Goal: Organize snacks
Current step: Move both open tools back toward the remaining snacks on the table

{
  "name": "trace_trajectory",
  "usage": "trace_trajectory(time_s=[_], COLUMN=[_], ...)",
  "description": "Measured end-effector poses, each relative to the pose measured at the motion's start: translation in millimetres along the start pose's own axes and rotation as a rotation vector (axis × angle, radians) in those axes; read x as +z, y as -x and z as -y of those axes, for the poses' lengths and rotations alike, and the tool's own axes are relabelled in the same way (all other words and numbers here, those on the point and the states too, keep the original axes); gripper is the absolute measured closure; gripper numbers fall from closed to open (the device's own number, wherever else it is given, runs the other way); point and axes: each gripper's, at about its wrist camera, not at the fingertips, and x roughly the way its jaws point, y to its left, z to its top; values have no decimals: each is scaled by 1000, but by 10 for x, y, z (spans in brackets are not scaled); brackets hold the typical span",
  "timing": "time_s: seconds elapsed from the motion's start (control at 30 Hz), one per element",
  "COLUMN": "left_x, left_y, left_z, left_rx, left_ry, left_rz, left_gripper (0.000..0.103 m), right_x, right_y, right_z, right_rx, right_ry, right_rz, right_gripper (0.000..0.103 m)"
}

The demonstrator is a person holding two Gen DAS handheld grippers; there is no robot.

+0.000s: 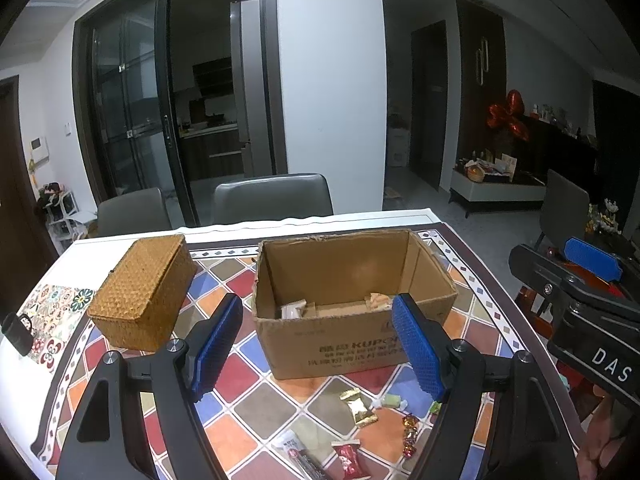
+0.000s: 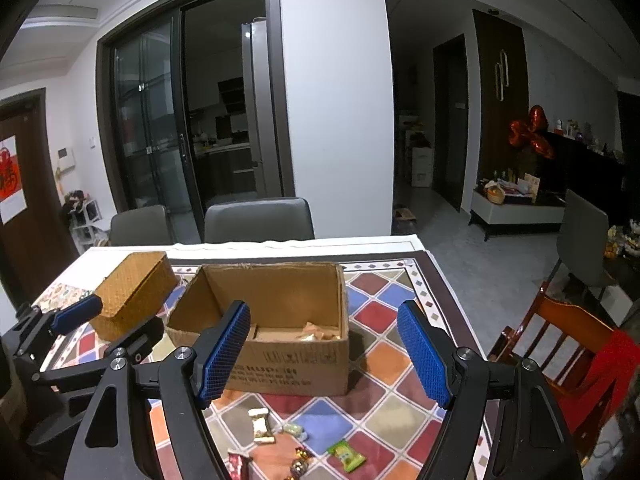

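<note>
Both grippers hang above the near edge of the surface (image 2: 384,292), which is covered in a colourful diamond-patterned cloth. The left gripper (image 1: 316,344) has its blue pads spread wide with nothing between them, and the right gripper (image 2: 324,354) is spread just as wide and also holds nothing. Ahead of them sits an open cardboard box (image 1: 352,304) with a few wrapped pieces lying in its bottom. Loose snacks (image 2: 280,436) are scattered on the cloth just in front of the box, among them a gold packet (image 1: 359,407) and a green one (image 2: 346,455). A lidded woven basket (image 1: 142,292) stands beside the box, on its left.
</note>
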Motion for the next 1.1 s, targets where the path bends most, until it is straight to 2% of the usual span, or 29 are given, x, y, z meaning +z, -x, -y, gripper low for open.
trace_trajectory(time_s=[0.6,1.1], left_x=[-222,-533], left_y=[114,-23], left_z=[128,184], left_rx=[-13,-31], left_ry=[-11,-17], left_rz=[-19,-65], left_gripper=[26,28], right_x=[-223,-522], right_y=[97,-21], right_z=[145,151], right_rx=[-15,-16], right_ry=[5,8], right_rz=[-29,-91], right_gripper=[26,26])
